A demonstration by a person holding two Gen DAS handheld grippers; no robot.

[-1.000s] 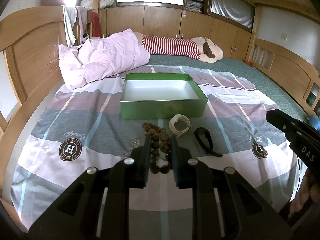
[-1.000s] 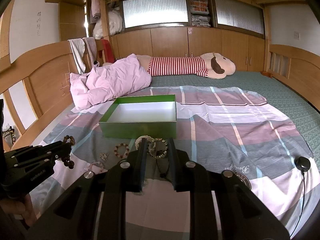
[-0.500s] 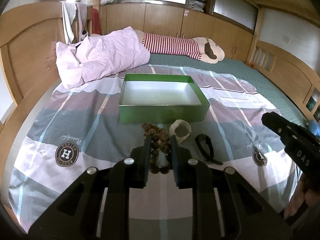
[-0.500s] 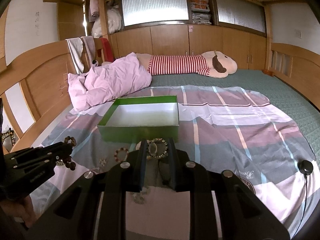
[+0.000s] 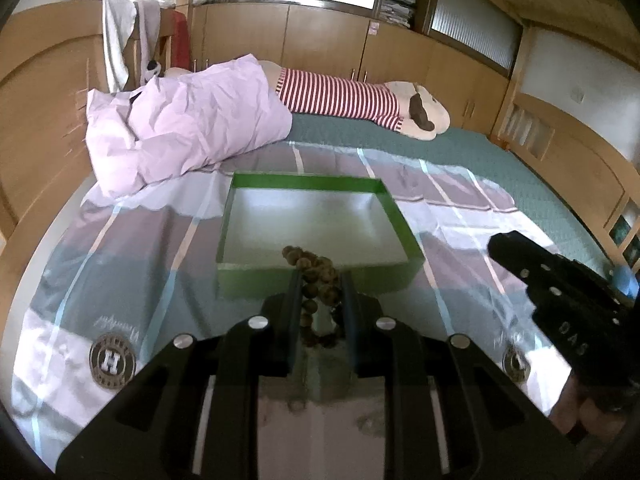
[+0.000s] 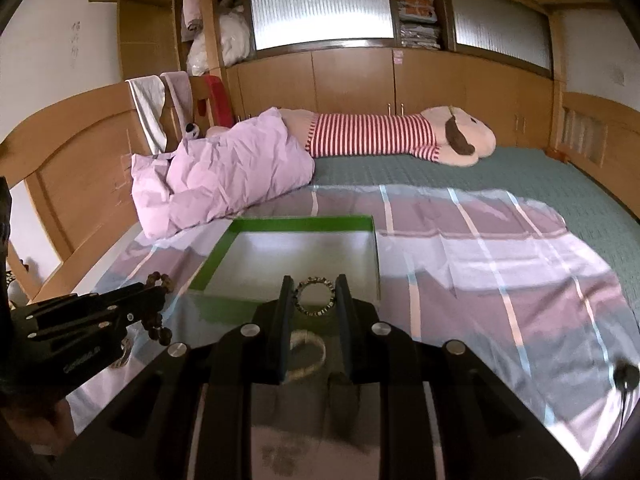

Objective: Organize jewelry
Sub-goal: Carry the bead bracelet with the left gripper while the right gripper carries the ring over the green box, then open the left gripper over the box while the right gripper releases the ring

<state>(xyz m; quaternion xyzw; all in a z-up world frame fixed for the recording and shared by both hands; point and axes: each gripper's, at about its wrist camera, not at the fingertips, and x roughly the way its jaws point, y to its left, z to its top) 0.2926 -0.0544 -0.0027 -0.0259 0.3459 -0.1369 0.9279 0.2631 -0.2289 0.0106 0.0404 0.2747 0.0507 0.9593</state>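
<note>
Wood-panelled bedroom: a striped sheet (image 6: 500,264) covers the bed. Green box (image 5: 240,284) lies lengthwise away. Left gripper (image 5: 320,280) pinches brown beads (image 5: 316,268); right gripper (image 6: 314,292) clasps a ring bracelet (image 6: 314,297) at the box's near edge.

Matt black plastic grippers; brown wooden-looking bead bracelet (image 5: 316,276); glossy green cardboard box (image 5: 316,284), pale satin inside; smooth checked cloth bedsheet (image 6: 500,264); varnished wooden bed frame (image 6: 76,164).

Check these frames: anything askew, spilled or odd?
Nothing looks damaged or spilled. The open green cardboard box sits flat on the striped bedsheet. The left gripper holds a brown wooden bead bracelet; the right gripper holds a silver-studded ring bracelet.
</note>
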